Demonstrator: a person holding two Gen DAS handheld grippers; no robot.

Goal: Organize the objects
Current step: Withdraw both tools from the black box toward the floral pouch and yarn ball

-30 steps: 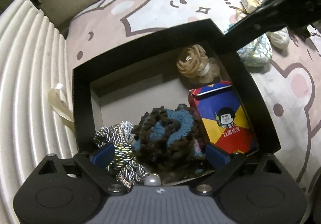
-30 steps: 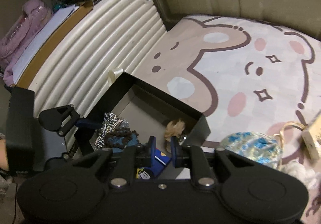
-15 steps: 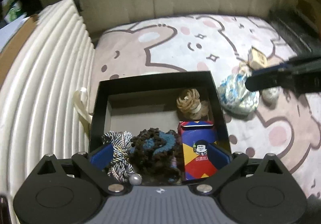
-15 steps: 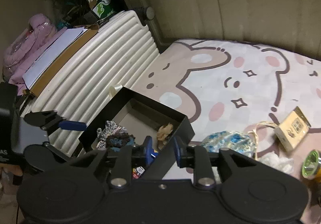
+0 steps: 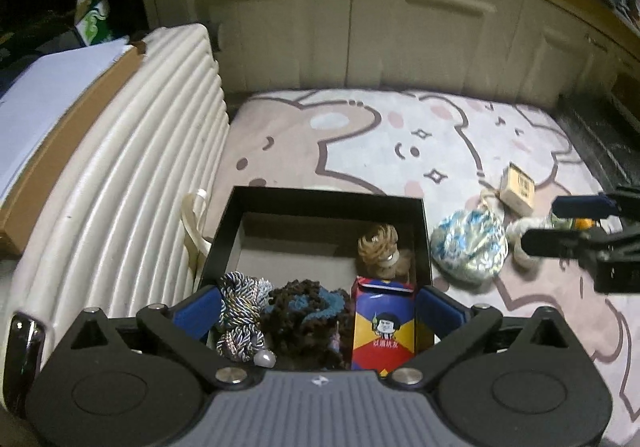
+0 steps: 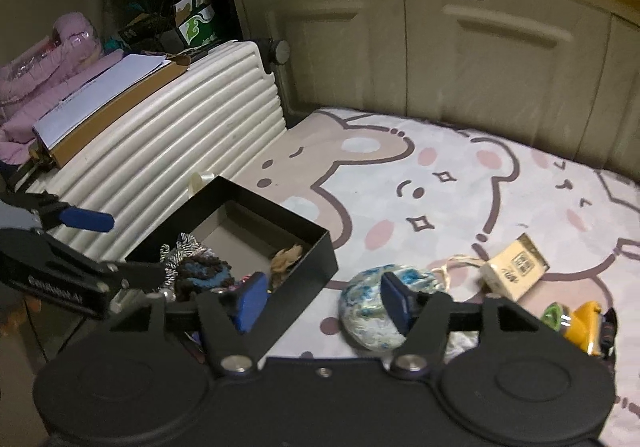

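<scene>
Blue-and-white pouch [image 6: 384, 305] on rug just right of black box [image 6: 316, 275]; possibly fabric. Right gripper [image 6: 326, 301] wide open, empty: straddle, close gently, lift over rim. Left gripper [image 5: 318, 307] open, empty.

Open black box [image 5: 326, 194] holding braided cord [image 5: 239, 309], crocheted piece [image 5: 306, 313], upright carton [image 5: 383, 329] (red, blue, yellow), blue-white pouch [image 5: 469, 245] just beside

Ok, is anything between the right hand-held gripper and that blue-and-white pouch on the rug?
Nothing visible: the right hand-held gripper is open, and the blue-and-white pouch lies just ahead, beside the black box.
</scene>
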